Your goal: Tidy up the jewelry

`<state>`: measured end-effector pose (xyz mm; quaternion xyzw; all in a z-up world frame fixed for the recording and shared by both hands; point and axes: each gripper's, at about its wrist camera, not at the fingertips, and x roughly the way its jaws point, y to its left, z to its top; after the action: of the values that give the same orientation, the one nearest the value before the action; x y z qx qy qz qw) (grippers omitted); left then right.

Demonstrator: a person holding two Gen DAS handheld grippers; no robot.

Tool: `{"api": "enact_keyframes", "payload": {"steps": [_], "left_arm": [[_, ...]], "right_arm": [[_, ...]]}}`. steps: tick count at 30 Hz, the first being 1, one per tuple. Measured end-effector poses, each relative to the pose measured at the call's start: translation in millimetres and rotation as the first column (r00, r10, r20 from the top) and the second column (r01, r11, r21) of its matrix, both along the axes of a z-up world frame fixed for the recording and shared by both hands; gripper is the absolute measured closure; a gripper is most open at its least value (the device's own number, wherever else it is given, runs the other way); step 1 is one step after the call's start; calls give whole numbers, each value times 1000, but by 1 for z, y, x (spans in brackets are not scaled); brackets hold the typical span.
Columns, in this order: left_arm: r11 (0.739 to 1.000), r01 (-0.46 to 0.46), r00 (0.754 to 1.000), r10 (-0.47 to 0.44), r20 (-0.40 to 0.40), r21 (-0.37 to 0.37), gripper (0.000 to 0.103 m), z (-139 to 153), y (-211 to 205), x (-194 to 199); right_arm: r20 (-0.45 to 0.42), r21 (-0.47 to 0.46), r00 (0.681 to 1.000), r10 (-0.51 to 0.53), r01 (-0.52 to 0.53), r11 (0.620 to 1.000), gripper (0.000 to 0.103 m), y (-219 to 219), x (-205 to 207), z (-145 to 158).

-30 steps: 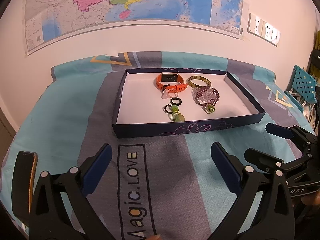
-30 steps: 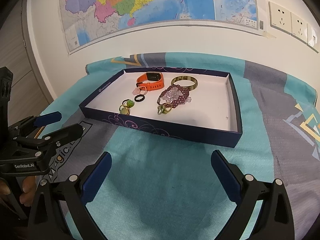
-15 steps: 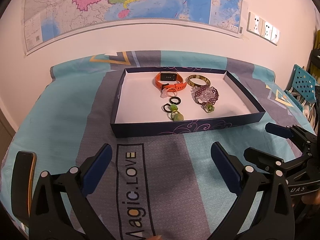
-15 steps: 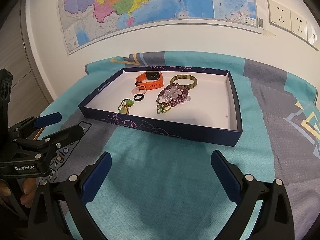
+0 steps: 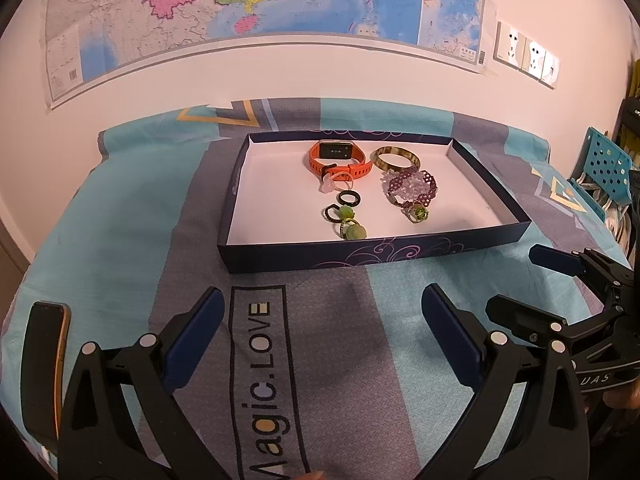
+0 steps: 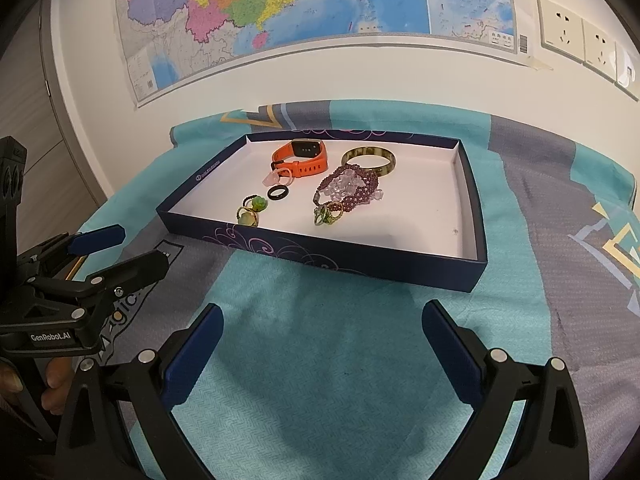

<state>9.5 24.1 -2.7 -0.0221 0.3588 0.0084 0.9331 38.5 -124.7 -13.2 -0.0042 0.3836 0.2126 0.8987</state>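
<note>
In the left wrist view, the left gripper (image 5: 320, 320) is seen spread wide over the patterned cloth (image 5: 120, 264), nothing between its fingers. Ahead of it the shallow dark-blue tray (image 5: 360, 256) is placed, holding the jewelry: an orange watch (image 5: 338, 158) and a bangle (image 5: 395, 159) at the far side, a beaded bracelet (image 5: 412, 186) nearer, a black ring (image 5: 349, 199) and green-stoned rings (image 5: 346, 222) toward the near wall. The right gripper (image 5: 520, 280) is seen to its right. What may be a phone (image 5: 46, 364) lies at the left edge.

In the right wrist view, the right gripper (image 6: 322, 340) is likewise held apart and empty, the tray (image 6: 340, 256) ahead and slightly left, the left gripper (image 6: 132, 248) beside it at left.
</note>
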Motion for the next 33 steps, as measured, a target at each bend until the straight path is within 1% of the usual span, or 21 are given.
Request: {"api": "enact_keyframes", "payload": {"steps": [33], "left_arm": [[1000,5,1000,-5,-14,0,6,-5,-4,1]], "right_arm": [[-5,4,1000,-4,4,1000,7,0,1,-1]]}}
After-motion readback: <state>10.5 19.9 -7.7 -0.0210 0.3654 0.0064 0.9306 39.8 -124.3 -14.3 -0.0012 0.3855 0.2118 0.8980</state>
